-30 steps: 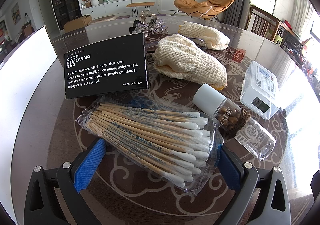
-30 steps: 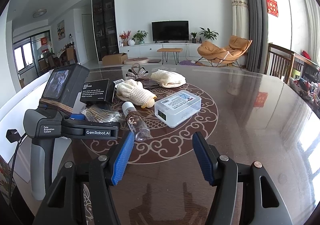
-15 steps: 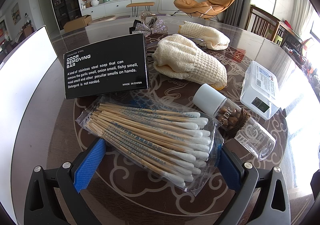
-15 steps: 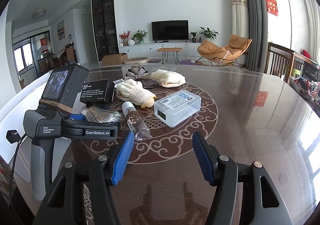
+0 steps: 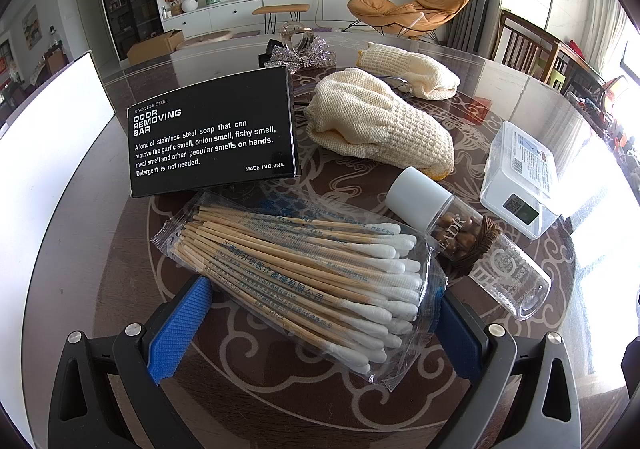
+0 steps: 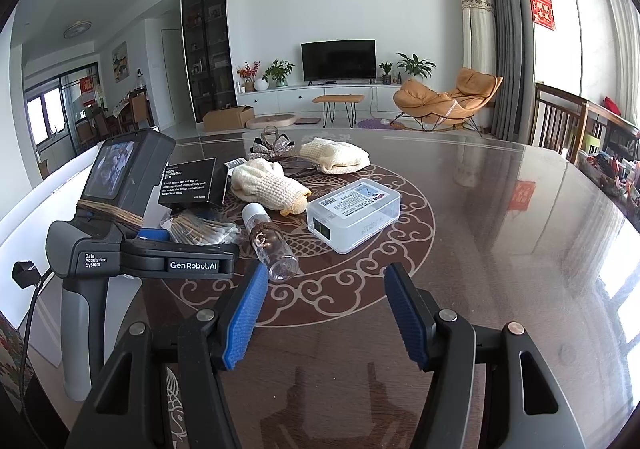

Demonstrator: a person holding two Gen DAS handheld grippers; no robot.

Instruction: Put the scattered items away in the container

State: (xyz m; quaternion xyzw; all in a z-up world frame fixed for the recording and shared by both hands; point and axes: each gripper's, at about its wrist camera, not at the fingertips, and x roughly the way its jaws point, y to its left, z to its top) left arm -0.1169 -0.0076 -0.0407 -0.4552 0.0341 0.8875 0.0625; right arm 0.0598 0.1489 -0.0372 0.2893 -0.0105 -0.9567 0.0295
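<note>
A clear bag of cotton swabs (image 5: 304, 273) lies on the dark table between the open jaws of my left gripper (image 5: 320, 329), whose blue pads stand on either side of it. Behind it a black soap box (image 5: 212, 137) stands. To the right lie a clear bottle with a white cap (image 5: 460, 233), two cream knit mitts (image 5: 380, 129) and a clear plastic box (image 5: 520, 177). My right gripper (image 6: 324, 313) is open and empty, above bare table nearer than the bottle (image 6: 268, 241) and the plastic box (image 6: 354, 213). My left gripper's body (image 6: 120, 241) shows at its left.
A silver glitter bow (image 5: 304, 55) lies at the back of the table. A white board (image 5: 48, 153) runs along the table's left edge. Wooden chairs (image 6: 568, 117) stand at the far right.
</note>
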